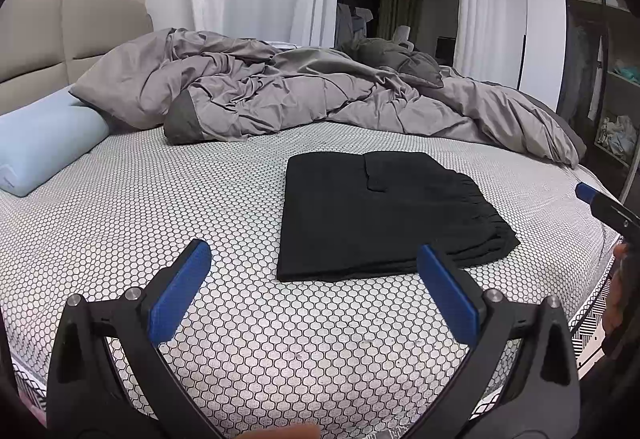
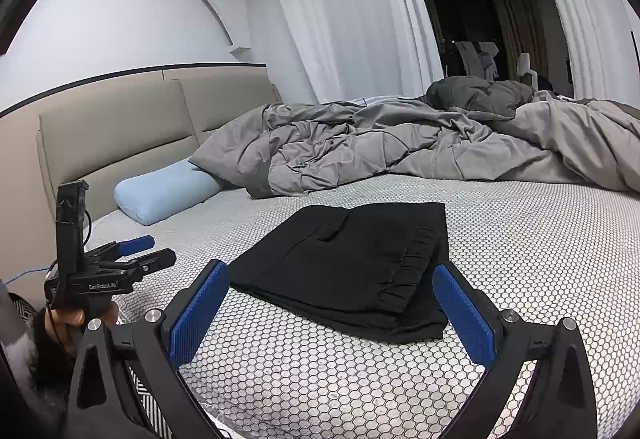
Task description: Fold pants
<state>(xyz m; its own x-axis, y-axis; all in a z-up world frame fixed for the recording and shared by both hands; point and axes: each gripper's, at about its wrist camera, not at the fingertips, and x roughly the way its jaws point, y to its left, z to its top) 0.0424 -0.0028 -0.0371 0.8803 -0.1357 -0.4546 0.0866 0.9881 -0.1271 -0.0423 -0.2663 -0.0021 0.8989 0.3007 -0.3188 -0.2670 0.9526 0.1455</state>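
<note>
The black pants lie folded into a compact rectangle on the honeycomb-patterned bed sheet, elastic waistband at the right side. My left gripper hovers open just in front of their near edge, holding nothing. In the right wrist view the pants sit straight ahead, and my right gripper is open and empty, its blue pads either side of the near corner without touching. The left gripper shows at the left, held by a hand. A tip of the right gripper pokes in at the right edge.
A crumpled grey duvet covers the far half of the bed. A light blue pillow lies at the left by the beige headboard. White curtains hang behind; open shelves stand at the right.
</note>
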